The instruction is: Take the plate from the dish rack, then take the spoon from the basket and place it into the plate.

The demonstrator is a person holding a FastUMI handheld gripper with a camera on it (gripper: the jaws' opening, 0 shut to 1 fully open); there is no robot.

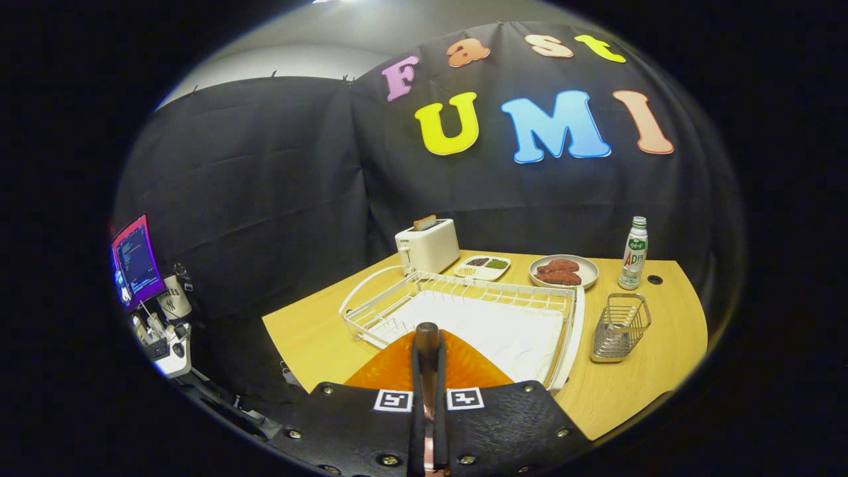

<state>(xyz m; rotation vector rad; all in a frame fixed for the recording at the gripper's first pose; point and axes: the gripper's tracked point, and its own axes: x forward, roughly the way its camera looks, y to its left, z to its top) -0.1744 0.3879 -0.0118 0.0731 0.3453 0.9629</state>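
My gripper [427, 344] clamped on orange plate [464, 368] rim, plate edge-on between fingers, over dish rack [397, 298] near table's front edge. Spoon's wire basket [619, 326] lies ahead-right, beside rack, toward table's right edge; spoon itself indistinct.

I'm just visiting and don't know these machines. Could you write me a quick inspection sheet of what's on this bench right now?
Surface: wooden table, with a round hole near the bottle.
Job's things: orange plate pinched on edge in the fingers, above the white dish rack; wire basket right of the rack, something pale inside, too unclear to call the spoon.
Clutter: toaster, divided tray of food, grey dish of meat, bottle.
Grippers: hand-held gripper shut on the plate.
Cables: nothing seen.
Surroundings: black cloth wall; lit screen and desk items to the left.
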